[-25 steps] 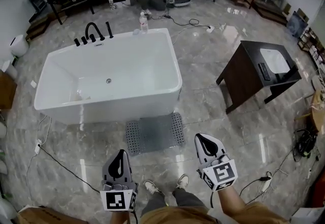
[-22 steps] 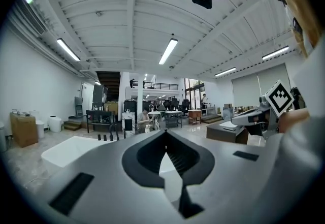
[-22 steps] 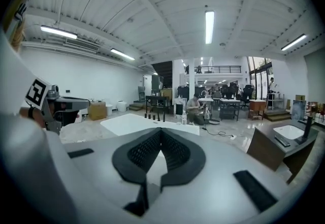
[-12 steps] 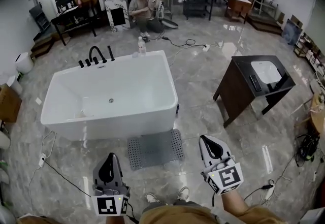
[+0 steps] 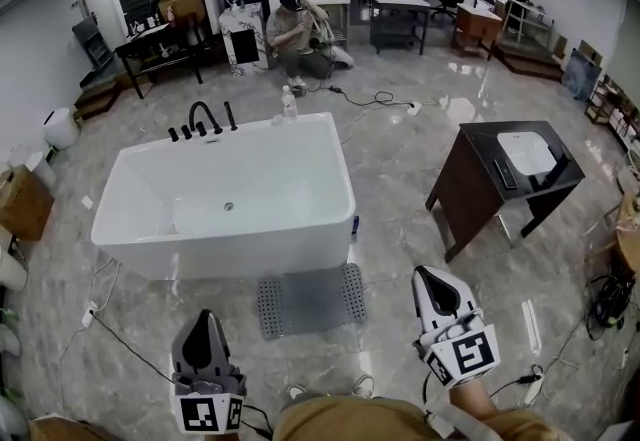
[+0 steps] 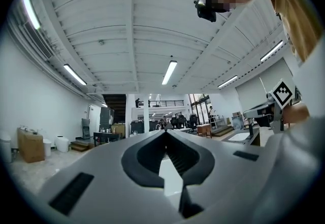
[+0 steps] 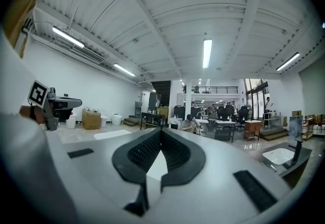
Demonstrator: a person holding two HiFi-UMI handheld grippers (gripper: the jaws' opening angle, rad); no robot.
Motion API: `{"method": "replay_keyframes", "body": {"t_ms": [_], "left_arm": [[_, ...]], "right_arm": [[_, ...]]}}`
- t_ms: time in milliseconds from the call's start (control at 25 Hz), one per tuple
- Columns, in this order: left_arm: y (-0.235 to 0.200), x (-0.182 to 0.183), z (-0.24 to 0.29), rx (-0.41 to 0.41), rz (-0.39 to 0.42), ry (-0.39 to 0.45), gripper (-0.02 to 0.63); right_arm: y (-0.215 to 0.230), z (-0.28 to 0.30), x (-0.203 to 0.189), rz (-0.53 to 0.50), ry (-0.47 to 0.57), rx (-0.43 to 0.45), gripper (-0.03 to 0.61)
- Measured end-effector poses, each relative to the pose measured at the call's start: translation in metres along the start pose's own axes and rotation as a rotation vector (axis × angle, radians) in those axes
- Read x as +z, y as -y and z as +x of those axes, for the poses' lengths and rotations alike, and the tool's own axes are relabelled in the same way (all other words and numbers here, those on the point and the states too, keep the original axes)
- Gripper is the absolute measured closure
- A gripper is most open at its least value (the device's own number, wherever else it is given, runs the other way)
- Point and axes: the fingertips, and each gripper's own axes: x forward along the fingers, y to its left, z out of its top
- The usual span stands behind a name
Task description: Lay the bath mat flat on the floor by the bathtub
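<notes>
The grey bath mat [image 5: 310, 301] lies flat on the marble floor right in front of the white bathtub [image 5: 232, 197]. My left gripper [image 5: 206, 319] is at the bottom left of the head view, shut and empty, well short of the mat. Lower right, my right gripper [image 5: 430, 278] is also shut with nothing in it, off the mat's right side. In both gripper views the jaws are closed tip to tip, left gripper [image 6: 165, 132] and right gripper [image 7: 160, 131], pointing level across the room.
A dark wooden cabinet with a white basin [image 5: 504, 175] stands to the right. Cables [image 5: 110, 324] trail over the floor at left and right. A person [image 5: 300, 27] crouches behind the tub, near a bottle [image 5: 289, 102]. My feet [image 5: 330, 389] are just behind the mat.
Both grippers have risen and drawn back from the mat, empty. The head view has lifted, showing more of the room; the mat stays flat by the tub.
</notes>
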Motion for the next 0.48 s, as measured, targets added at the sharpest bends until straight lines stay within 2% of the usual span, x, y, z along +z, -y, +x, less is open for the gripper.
{"method": "replay_keyframes", "body": {"t_ms": [200, 480], "left_arm": [[-0.008, 0.0, -0.012, 0.027, 0.011, -0.008, 0.611], [-0.009, -0.014, -0.009, 0.031, -0.031, -0.026, 0.611]], "right_arm": [[-0.005, -0.003, 0.015, -0.007, 0.027, 0.006, 0.575], [-0.002, -0.008, 0.015, -0.018, 0.017, -0.01, 0.575]]}}
